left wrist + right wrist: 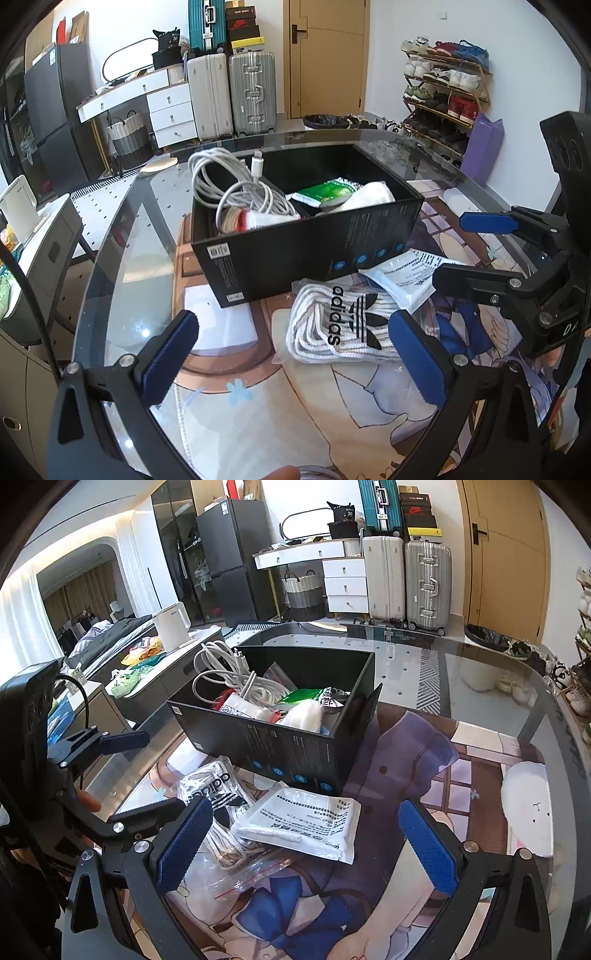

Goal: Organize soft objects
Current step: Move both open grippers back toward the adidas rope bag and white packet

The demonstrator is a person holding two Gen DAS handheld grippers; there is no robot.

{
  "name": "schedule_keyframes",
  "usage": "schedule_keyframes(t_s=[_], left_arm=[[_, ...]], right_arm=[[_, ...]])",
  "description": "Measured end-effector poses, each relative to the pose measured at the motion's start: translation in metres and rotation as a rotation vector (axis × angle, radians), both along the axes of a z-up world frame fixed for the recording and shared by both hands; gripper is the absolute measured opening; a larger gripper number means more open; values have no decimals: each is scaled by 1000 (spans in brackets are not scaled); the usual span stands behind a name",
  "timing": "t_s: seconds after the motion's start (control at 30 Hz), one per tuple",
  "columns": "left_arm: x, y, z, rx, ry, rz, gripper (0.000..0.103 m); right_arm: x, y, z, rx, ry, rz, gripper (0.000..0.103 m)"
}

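An open black box (pixel 306 236) (pixel 280 746) sits mid-table, holding coiled white cables (pixel 236 192), a green packet (pixel 325 192) and a white cloth (pixel 369 197). In front of it lies a clear bag of white adidas laces (pixel 340 325) (pixel 214 790), overlapped by a flat white printed packet (pixel 406 277) (pixel 303 819). My left gripper (pixel 295 354) (pixel 136 779) is open, its fingers straddling the near end of the laces bag. My right gripper (pixel 306 847) (pixel 476 253) is open too, just short of the white packet. An empty clear zip bag (pixel 251 875) lies by its left finger.
Everything rests on a glass table (pixel 122 266) over a printed cartoon mat (pixel 406 746). A white rounded object (pixel 524 805) lies on the mat at the right. Suitcases (pixel 251 96), a dresser and a shoe rack (pixel 443 92) stand beyond the table.
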State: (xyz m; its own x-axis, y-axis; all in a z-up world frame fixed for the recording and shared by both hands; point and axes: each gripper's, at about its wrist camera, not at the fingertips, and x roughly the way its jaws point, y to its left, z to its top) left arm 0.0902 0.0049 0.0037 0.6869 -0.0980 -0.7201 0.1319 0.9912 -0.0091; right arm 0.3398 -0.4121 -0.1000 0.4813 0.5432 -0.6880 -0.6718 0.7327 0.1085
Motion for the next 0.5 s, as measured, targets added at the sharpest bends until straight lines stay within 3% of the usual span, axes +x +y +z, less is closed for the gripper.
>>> schedule_keyframes(t_s=[0.5], left_arm=[[3,-3,-13,17,31,-13,103]], right_arm=[[14,15,-23,-18,80,13,102]])
